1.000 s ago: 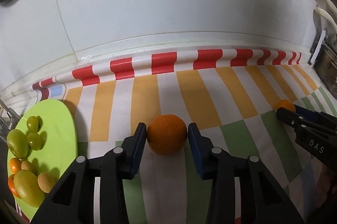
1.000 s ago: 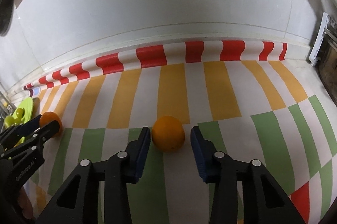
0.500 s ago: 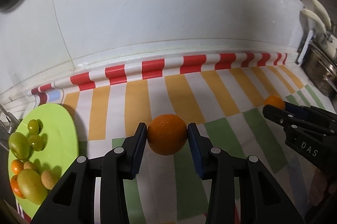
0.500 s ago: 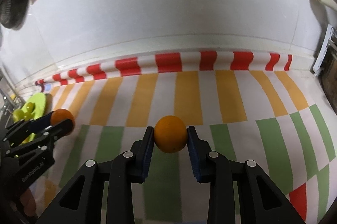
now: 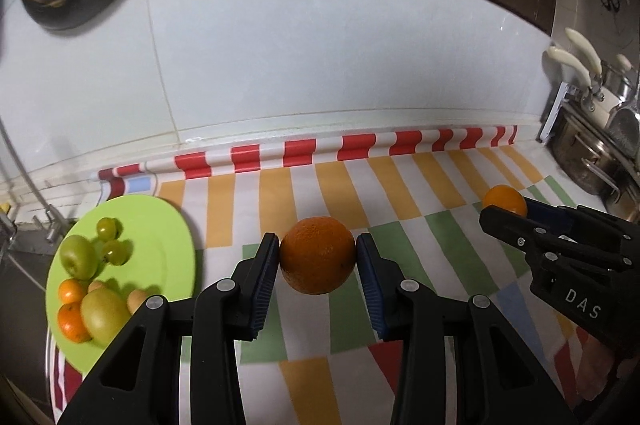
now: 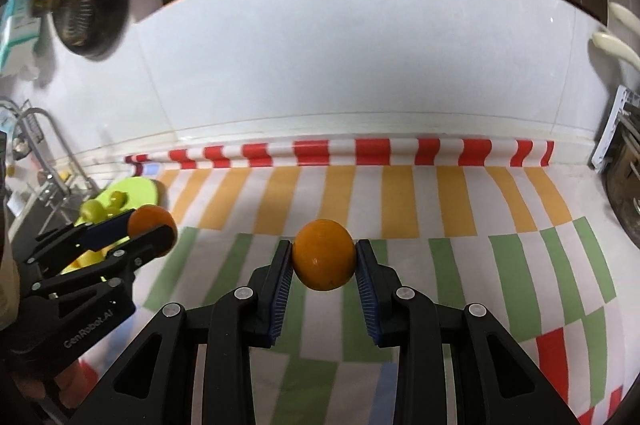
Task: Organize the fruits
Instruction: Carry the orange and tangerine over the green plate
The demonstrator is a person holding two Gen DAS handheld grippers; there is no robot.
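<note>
Pinching an orange apiece, both tongs hang above the striped tabletop (image 5: 400, 185), and each fruit sits squarely between its pads at the widest part of the ball. In the left wrist view the left tongs (image 5: 318, 257) clamp the darker orange (image 5: 318, 254) across its middle; its pebbled skin should give the ribbed blue pads some bite, and the fruit looks firm and moderately heavy, so I judge a hold at the equator sound, while a grip nearer the top or bottom would let the round shape squirt out. In the right wrist view the right tongs (image 6: 323, 259) clamp the paler orange (image 6: 323, 254), which is smoother and glossier and so, I would guess, a little more slippery; steady pressure rather than a hard squeeze seems wise, since the peel can bruise. Each gripper also shows in the other's view, at about 3 o'clock from the left and about 9 o'clock from the right. Farther out, toward 9 o'clock in the left view, the green plate (image 5: 168, 225) lies on the tabletop holding a green apple (image 5: 78, 256), grapes (image 5: 108, 228), small tangerines (image 5: 72, 291) and a pear (image 5: 105, 315); its far half is bare, and I judge it the likely place to set the oranges, low and gently so they do not roll. Beyond, at 12 o'clock, stands the white wall (image 5: 320, 65).
</note>
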